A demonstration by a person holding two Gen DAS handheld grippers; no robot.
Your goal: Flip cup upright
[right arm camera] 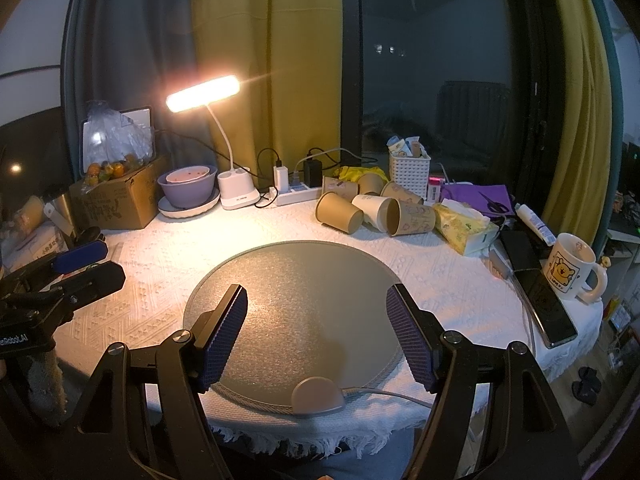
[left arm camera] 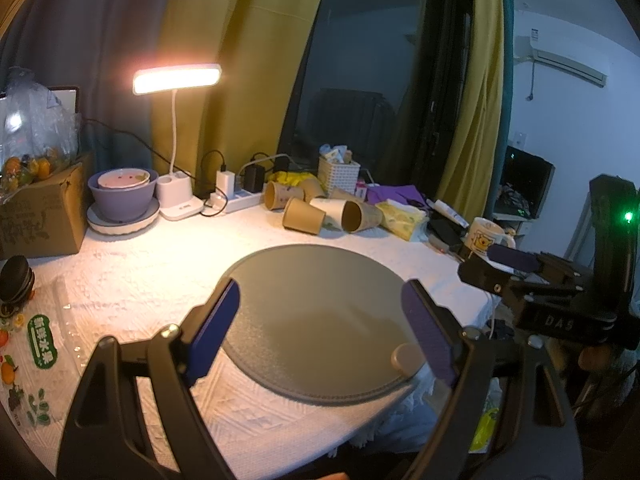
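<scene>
Several paper cups point(right arm camera: 372, 208) lie on their sides in a pile at the back of the table, beyond a round grey mat point(right arm camera: 296, 300); the pile also shows in the left wrist view point(left arm camera: 320, 210). My left gripper point(left arm camera: 320, 320) is open and empty, low over the mat's near edge point(left arm camera: 320, 308). My right gripper point(right arm camera: 316, 320) is open and empty, also over the mat's near part. Both are well short of the cups. The right gripper shows at the right of the left wrist view point(left arm camera: 516, 264); the left gripper shows at the left of the right wrist view point(right arm camera: 76, 260).
A lit desk lamp point(right arm camera: 204, 94), a purple bowl point(right arm camera: 188, 190), a cardboard box point(right arm camera: 116, 200) and a power strip point(right arm camera: 296, 194) stand at the back. A white basket point(right arm camera: 410, 174), tissue pack point(right arm camera: 460, 226), phone point(right arm camera: 548, 304) and upright mug point(right arm camera: 570, 266) sit right.
</scene>
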